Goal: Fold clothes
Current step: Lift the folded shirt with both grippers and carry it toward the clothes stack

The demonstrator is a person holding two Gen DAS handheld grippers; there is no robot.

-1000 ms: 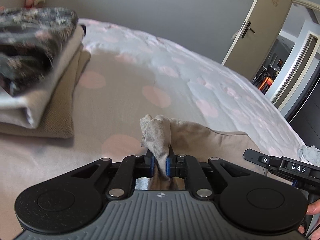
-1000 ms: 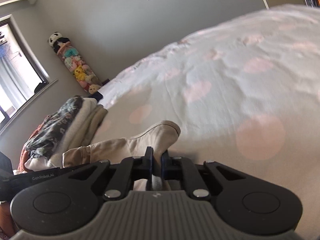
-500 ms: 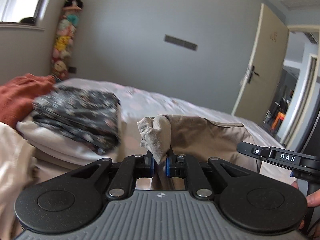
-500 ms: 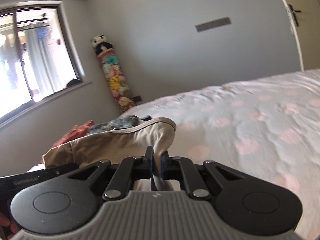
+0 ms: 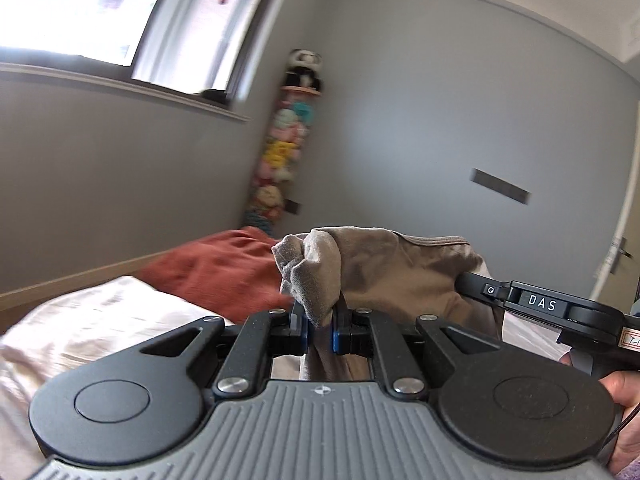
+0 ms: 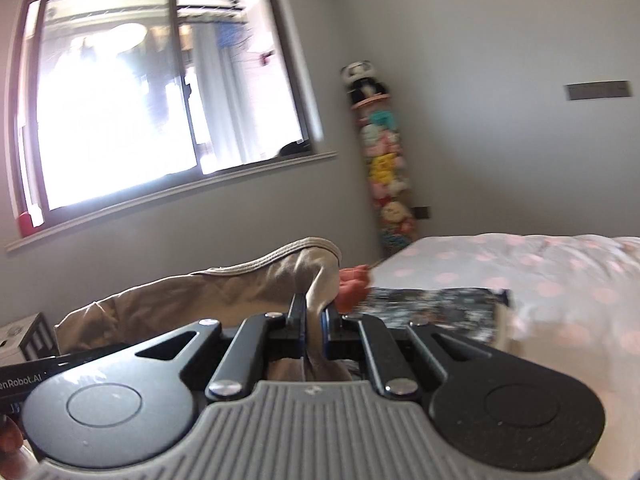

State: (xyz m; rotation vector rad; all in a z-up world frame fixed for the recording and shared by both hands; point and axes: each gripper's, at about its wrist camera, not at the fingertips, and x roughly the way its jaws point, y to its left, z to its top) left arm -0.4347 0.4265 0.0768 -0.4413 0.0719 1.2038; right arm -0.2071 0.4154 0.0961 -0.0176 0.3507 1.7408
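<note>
Left gripper [image 5: 319, 330]: clamped on a bunched corner of the beige garment [image 5: 400, 276], the fabric pinched between its blue pads and puffing out above them.
Right gripper [image 6: 313, 330]: clenched on the opposite end of the same garment, gripping it just below the stitched hem [image 6: 280, 254].
Garment position: held up in the air between the two tools, its top edge stretched from one to the other and the rest hanging below out of sight.
Likely reason for the hold: two pinches at opposite ends would keep the edge taut so the cloth hangs flat and can be laid down or doubled over cleanly.
Nearby clothes: a dark patterned folded piece [image 6: 432, 306] lies on the dotted bedspread [image 6: 560, 272]; a rust-red garment [image 5: 216, 268] lies beyond it.
Change since a second ago: both cameras then looked down at the bed with the garment low over it; now they face the window [image 6: 160, 92] and wall, so the garment has been raised, with both grips unchanged.
</note>
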